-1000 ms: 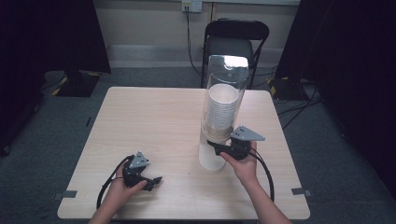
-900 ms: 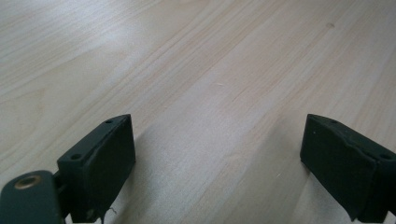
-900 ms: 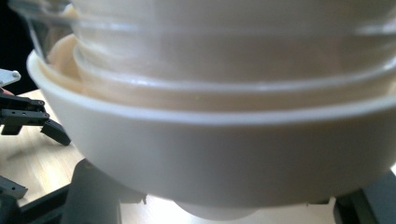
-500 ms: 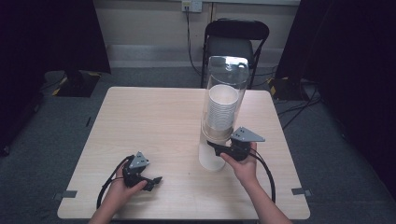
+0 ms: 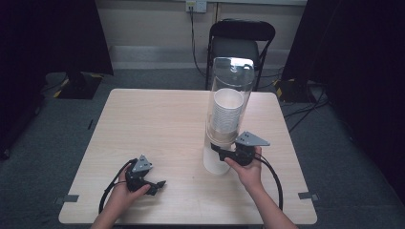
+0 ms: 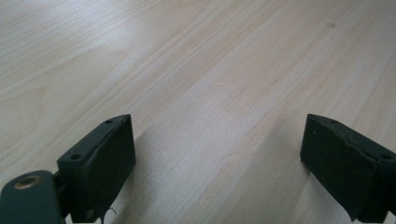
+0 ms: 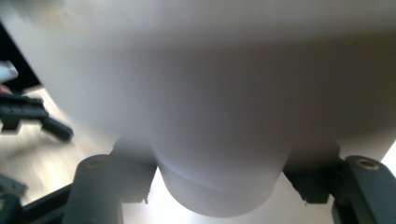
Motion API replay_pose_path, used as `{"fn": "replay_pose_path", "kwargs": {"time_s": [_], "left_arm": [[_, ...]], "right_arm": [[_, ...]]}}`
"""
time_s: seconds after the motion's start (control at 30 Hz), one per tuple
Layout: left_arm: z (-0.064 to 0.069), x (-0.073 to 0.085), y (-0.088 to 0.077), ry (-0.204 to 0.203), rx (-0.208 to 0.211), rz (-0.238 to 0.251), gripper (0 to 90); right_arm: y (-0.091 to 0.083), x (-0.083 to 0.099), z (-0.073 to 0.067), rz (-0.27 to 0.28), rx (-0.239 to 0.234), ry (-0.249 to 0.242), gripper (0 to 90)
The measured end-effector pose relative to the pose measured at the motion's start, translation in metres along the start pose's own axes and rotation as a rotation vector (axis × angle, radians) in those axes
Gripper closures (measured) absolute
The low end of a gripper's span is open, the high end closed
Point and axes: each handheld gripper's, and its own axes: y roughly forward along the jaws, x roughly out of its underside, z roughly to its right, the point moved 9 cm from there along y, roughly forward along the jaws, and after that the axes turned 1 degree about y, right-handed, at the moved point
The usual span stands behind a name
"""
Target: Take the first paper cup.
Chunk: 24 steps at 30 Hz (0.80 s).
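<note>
Our right gripper [image 5: 220, 151] has just been closing its fingers, which now clamp the lowest white paper cup [image 7: 219, 186] under the clear tube dispenser [image 5: 229, 95]; we judge it ready to pull. Our left gripper [image 5: 160, 183] rests wide, empty, on the pale wooden desk [image 5: 157, 119].

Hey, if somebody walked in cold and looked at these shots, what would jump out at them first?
The tall clear cup dispenser standing right of centre on the light wooden table, with a stack of white paper cups inside it. Next, the right gripper, its jaws just closed onto the bottom cup that pokes out under the tube. The left gripper lies open near the table's front left corner, nothing between its jaws.
</note>
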Motion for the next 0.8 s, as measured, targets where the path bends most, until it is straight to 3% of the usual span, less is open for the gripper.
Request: {"fn": "replay_pose_path", "kwargs": {"time_s": [0.03,0.07,0.1,0.13,0.17,0.2,0.5,0.6,0.8], "left_arm": [[0.0,0.0,0.0,0.003,0.001,-0.003,9.7],[0.0,0.0,0.0,0.005,0.0,-0.004,9.7],[0.0,0.0,0.0,0.005,0.0,-0.004,9.7],[0.0,0.0,0.0,0.004,0.002,-0.004,9.4],[0.0,0.0,0.0,0.004,0.002,-0.004,9.4],[0.0,0.0,0.0,0.004,0.002,-0.004,9.2],[0.0,0.0,0.0,-0.001,0.001,0.0,9.2],[0.0,0.0,0.0,-0.002,0.001,0.001,9.2],[0.0,0.0,0.0,0.0,0.001,0.0,9.2]], "right_arm": [[0.003,0.015,0.002,-0.081,0.017,-0.006,35.7],[0.002,0.03,0.002,-0.047,0.004,0.038,35.9],[0.002,0.03,0.002,-0.047,0.004,0.038,35.9],[0.002,0.041,-0.002,-0.104,-0.001,0.035,36.6],[0.002,0.041,-0.002,-0.104,-0.001,0.035,36.6],[0.003,0.049,0.003,-0.142,0.003,0.017,36.6],[0.005,0.06,0.004,-0.194,-0.023,-0.002,36.1],[0.0,0.07,0.004,-0.256,-0.032,-0.036,35.8],[-0.016,0.08,0.009,-0.311,-0.032,-0.086,35.5]]}}
